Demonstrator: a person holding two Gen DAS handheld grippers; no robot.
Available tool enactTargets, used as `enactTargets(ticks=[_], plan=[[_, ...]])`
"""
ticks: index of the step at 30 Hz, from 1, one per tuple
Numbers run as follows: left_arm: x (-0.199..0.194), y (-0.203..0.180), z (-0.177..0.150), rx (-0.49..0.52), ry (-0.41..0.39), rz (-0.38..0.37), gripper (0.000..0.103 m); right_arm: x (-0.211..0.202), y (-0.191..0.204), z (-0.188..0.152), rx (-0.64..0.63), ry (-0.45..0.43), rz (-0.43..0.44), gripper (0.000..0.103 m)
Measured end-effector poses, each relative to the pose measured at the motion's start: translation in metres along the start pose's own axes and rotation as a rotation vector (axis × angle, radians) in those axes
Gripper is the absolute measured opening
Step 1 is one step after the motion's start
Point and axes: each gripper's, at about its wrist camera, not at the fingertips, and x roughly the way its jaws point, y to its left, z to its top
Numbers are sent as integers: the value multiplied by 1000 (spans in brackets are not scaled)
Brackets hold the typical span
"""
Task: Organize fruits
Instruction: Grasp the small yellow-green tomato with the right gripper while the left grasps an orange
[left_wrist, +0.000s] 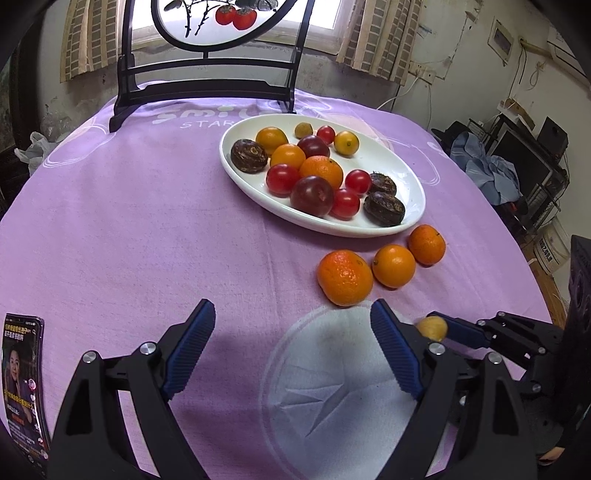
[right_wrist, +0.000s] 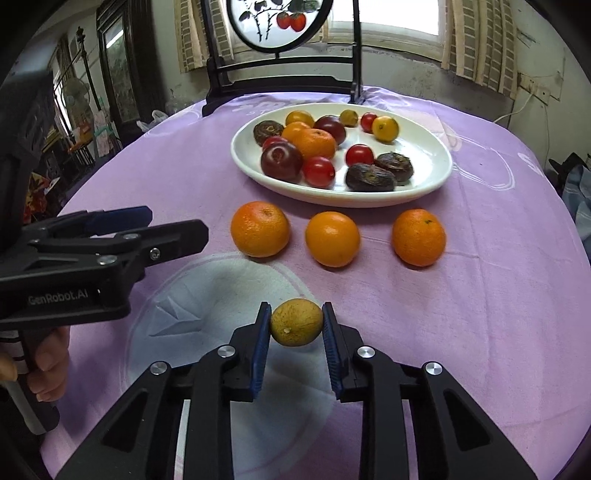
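Purple cloth covers the table, and on it three oranges sit in a row, the left orange, the middle orange and the right orange, just in front of a white oval plate that holds the rest of the mixed fruit. The right gripper has its blue pads pressed on either side of a small yellow-green fruit, which hangs between them above a pale round patch on the cloth. The left gripper stands wide open with nothing between its jaws. The sorting looks part done: one kind is lined up, and the small fruit seems about to start its own group. Next comes lowering it to the cloth in front of the oranges, clear of them, and easing the pads apart gently, since a round fruit may roll. The right wrist view shows the grip squarely; the left wrist view catches only a sliver of that fruit behind its own finger, but alone shows a phone lying at the table's left edge.
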Motion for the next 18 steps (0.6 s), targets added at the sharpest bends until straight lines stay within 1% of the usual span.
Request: enactTargets(ticks=[6, 13, 15, 18], plan=[[8, -8, -4, 23, 18, 12, 84, -9, -23, -7, 72, -20, 20, 28], [17, -21, -6, 66, 40, 41, 84, -21, -23, -6, 59, -66, 57, 28], [22, -26, -3, 81, 46, 48, 77, -22, -22, -6, 52, -65, 60, 28], [32, -36, -1, 117, 49, 80, 76, -22, -19, -7, 43, -58, 63, 28]])
